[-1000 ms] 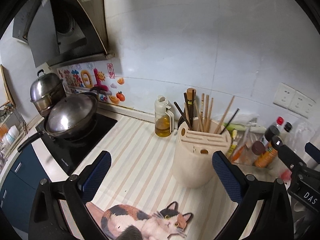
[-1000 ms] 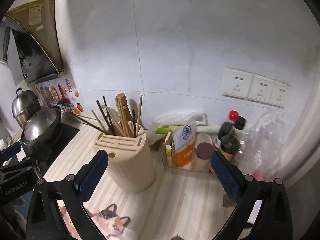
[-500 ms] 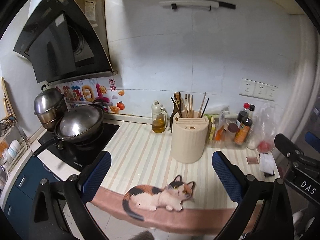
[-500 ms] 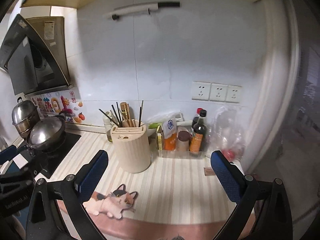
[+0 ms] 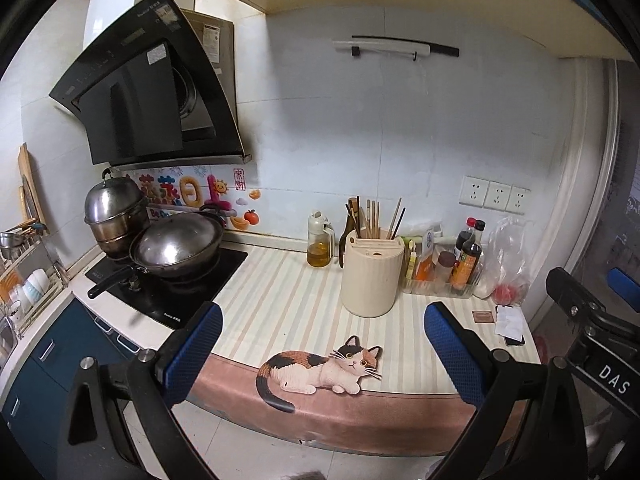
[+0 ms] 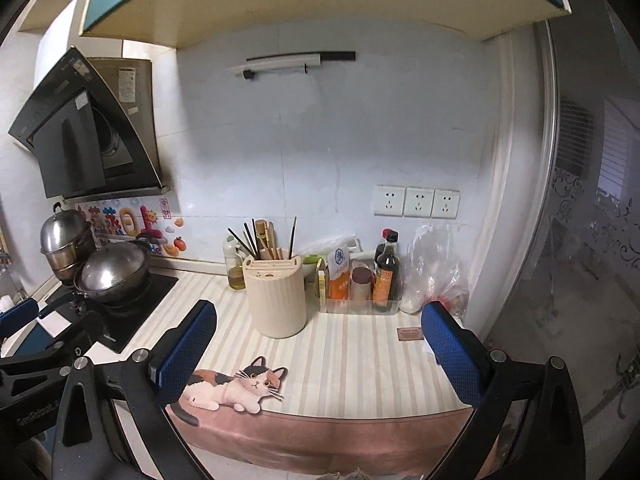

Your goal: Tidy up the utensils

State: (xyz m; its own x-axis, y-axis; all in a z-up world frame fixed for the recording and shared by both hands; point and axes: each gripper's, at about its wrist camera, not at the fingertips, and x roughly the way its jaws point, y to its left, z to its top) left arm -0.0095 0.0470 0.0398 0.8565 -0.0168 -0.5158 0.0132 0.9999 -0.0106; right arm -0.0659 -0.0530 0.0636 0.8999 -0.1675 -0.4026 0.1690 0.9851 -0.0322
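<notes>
A cream utensil holder (image 5: 373,275) stands on the striped counter (image 5: 288,296) near the back wall. Several chopsticks (image 5: 374,218) stand upright in it. It also shows in the right wrist view (image 6: 276,295) with its chopsticks (image 6: 256,240). My left gripper (image 5: 320,344) is open and empty, held back off the counter's front edge. My right gripper (image 6: 316,344) is open and empty too, beside it on the right, also back from the counter.
A wok (image 5: 176,244) and a steel pot (image 5: 114,210) sit on the black stove at left. An oil bottle (image 5: 319,240) stands left of the holder. A tray of sauce bottles (image 5: 444,270) and a plastic bag (image 5: 506,256) are at right. A cat-print mat (image 5: 320,370) hangs over the front edge.
Both grippers have pulled well back and away from the holder and counter; the holder now looks small and far. Both stay open and empty.
</notes>
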